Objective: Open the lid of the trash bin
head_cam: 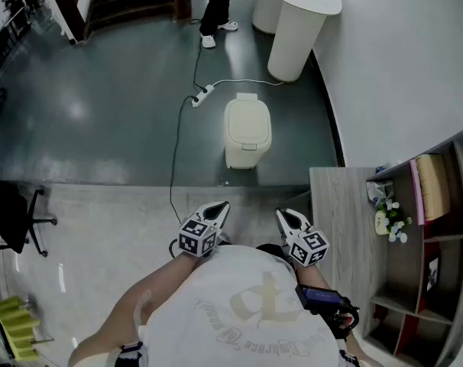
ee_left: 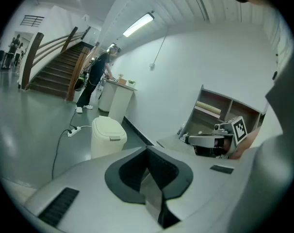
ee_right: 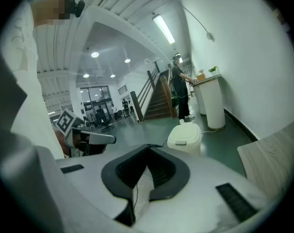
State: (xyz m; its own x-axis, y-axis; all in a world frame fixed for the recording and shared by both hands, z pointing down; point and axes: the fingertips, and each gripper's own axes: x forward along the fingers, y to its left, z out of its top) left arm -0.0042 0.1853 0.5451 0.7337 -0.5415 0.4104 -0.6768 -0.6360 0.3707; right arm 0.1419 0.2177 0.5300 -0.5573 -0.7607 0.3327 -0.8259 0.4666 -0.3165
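Trailing beside trash bin [head_cam: 247, 128]: cable [head_cam: 176, 151]; left hand-held gripper [head_cam: 221, 206], right hand-held gripper [head_cam: 282, 215] jaws together.

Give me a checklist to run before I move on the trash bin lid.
1. Lid down and bare: ok. The trash bin stands closed, with nothing on top.
2. Left tongs free: ok, shut on nothing.
3. Right tongs free: ok, shut on nothing.
4. Bin within reach: not ok. Both tongs are held near the chest, and the bin stands apart on the dark floor ahead.
5. Floor hazards: ok, with care. The cable and power strip lie left of the bin, off the straight line.
6. How the lid opens: cannot tell. A front tab shows, but no pedal can be made out.
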